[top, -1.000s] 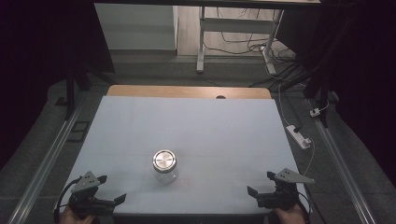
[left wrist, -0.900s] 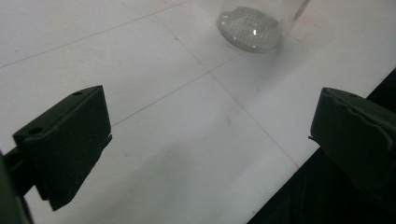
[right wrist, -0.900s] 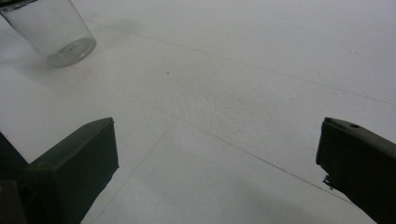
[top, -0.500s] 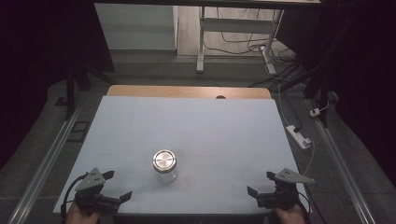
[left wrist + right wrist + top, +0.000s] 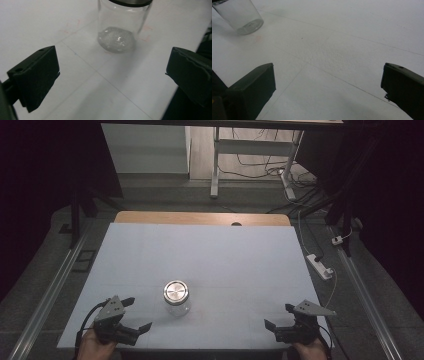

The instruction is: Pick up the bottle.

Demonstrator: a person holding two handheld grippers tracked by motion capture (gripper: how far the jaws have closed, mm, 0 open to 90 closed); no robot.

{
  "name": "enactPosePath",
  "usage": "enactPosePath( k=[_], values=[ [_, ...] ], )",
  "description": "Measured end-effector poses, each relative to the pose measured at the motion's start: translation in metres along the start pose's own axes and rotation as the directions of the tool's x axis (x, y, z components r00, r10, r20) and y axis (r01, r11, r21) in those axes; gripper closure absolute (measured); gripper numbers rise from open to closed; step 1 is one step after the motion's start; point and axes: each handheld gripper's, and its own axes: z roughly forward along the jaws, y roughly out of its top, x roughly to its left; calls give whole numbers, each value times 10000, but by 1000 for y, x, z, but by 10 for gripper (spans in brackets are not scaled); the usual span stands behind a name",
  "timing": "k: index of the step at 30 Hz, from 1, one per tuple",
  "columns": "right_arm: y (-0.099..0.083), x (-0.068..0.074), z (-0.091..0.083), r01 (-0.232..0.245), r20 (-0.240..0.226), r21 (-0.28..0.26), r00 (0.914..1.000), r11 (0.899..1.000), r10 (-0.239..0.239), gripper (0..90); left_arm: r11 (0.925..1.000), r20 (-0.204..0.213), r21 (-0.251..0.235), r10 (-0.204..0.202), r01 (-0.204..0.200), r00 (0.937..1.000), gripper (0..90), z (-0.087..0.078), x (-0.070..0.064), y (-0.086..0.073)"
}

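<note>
The left gripper, jaws wide, sat just beside the lidded glass jar; the right gripper, equally wide, was well apart from it. A careless closing jaw could probably tip the smooth jar.

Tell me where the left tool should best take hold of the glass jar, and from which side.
Probably the clear glass wall of the jar, below its metal lid, approached level from the jar's left, where the open left tool is. The jar stands upright with round, straight sides, and the jaws stand wide enough apart to straddle it.
</note>
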Motion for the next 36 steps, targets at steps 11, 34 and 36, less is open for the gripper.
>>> enactPosePath(
  k=[11, 34, 36],
  values=[
    [0, 0, 1, 38, 1, 47, 10000, 10000, -38, 0, 10000, 229, 38, -24, 23, 9997, 0, 23, 2, 12],
    [1, 1, 2, 85, -21, 154, 10000, 9998, -85, 0, 9966, 754, 430, 667, -701, 9949, 0, 72, -5, 47],
    [1, 1, 2, 93, -16, 162, 10000, 9998, -93, 0, 9967, 850, 404, 671, -707, 9941, 0, 75, -4, 48]
  ],
)
